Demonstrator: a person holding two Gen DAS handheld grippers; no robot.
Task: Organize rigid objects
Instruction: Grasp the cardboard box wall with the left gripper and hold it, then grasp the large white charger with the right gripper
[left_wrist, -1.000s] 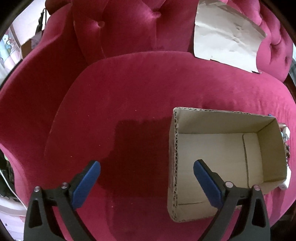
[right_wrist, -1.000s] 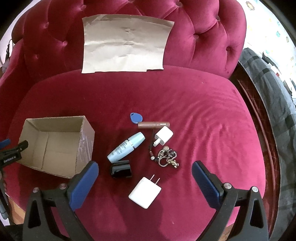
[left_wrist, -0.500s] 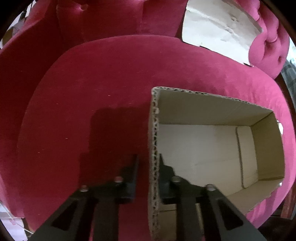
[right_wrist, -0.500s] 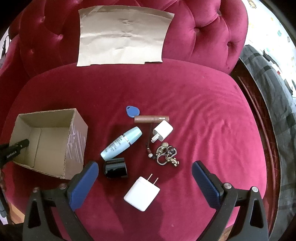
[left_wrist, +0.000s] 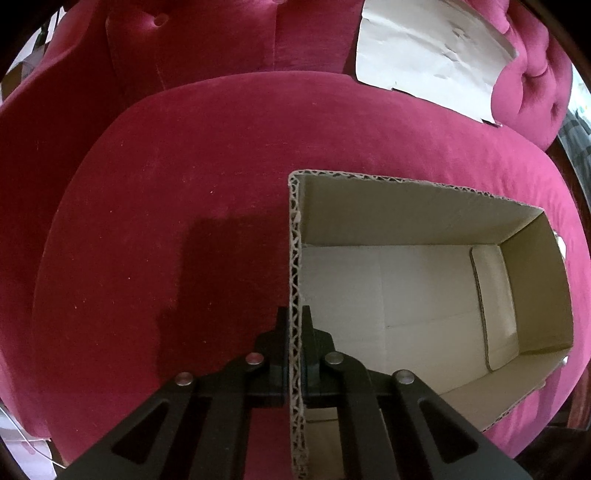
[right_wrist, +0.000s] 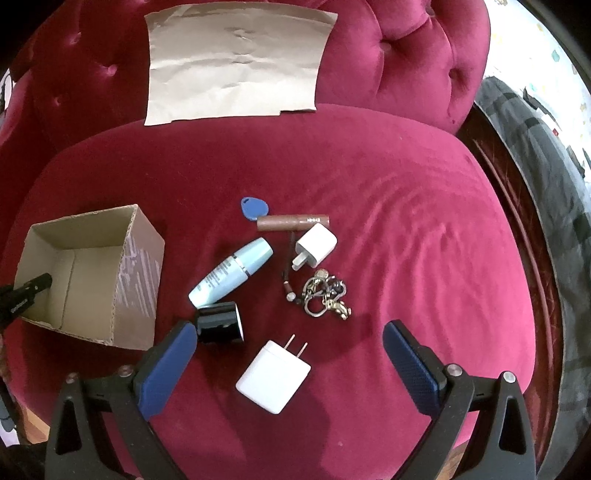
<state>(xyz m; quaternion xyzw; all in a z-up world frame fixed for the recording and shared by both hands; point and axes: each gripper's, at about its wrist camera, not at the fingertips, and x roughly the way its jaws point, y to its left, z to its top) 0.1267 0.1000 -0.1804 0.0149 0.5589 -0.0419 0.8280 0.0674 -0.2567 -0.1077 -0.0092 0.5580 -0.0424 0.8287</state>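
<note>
The box (left_wrist: 406, 302), an open cardboard one, stands empty on the left part of the red chair seat (right_wrist: 369, 177), and its near wall is clamped between the closed pads of the left gripper (left_wrist: 294, 343), one pad outside and one inside. The things to be sorted lie loose on the seat to the right of the box: a large charger (right_wrist: 274, 376), a black cap (right_wrist: 218, 322), a pale blue bottle (right_wrist: 232, 272), a small charger (right_wrist: 314, 245), a brown tube (right_wrist: 292, 222), a blue tag (right_wrist: 253, 208) and a key bunch (right_wrist: 325, 297). The right gripper (right_wrist: 288, 363) is held wide and empty above the large charger, which lies between its pads without being touched. The step in hand appears to be steadying the box while the first pick is lined up. Next, the right gripper would need to be lowered over the charger and closed across its flat sides, clear of the prongs and the cap just beside the left pad
</note>
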